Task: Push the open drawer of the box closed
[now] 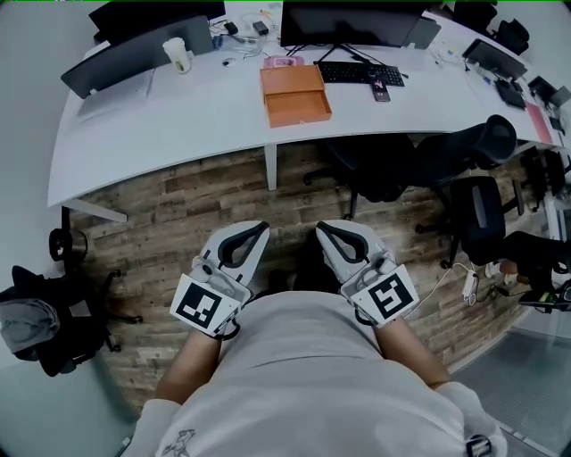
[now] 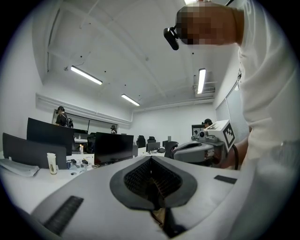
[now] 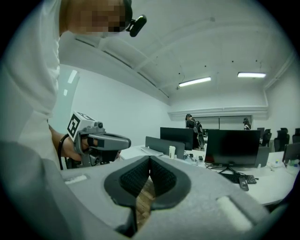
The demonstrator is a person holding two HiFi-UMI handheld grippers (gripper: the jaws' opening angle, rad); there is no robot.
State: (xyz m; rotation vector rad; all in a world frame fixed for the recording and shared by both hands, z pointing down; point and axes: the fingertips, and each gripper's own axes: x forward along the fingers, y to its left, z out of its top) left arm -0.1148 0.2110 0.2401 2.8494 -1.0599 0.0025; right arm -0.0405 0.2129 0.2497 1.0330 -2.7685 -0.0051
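Note:
In the head view an orange box (image 1: 292, 82) lies on the white desk (image 1: 178, 116), far ahead of me, with its drawer (image 1: 300, 109) pulled out toward me. Both grippers are held low and close to my body, over the wooden floor and well short of the desk. My left gripper (image 1: 260, 227) is shut with nothing between its jaws, and its closed pads (image 2: 140, 176) fill the left gripper view. My right gripper (image 1: 322, 227) is likewise shut and empty, with its pads (image 3: 161, 176) meeting at the tip. Neither gripper view shows the box.
Monitors (image 1: 348, 20), a keyboard (image 1: 359, 73), a phone (image 1: 381, 90) and a paper cup (image 1: 177, 54) stand on the desk around the box. Black office chairs (image 1: 477, 210) crowd the right side, another (image 1: 53, 321) sits at the left. A white desk leg (image 1: 270, 165) stands below the box.

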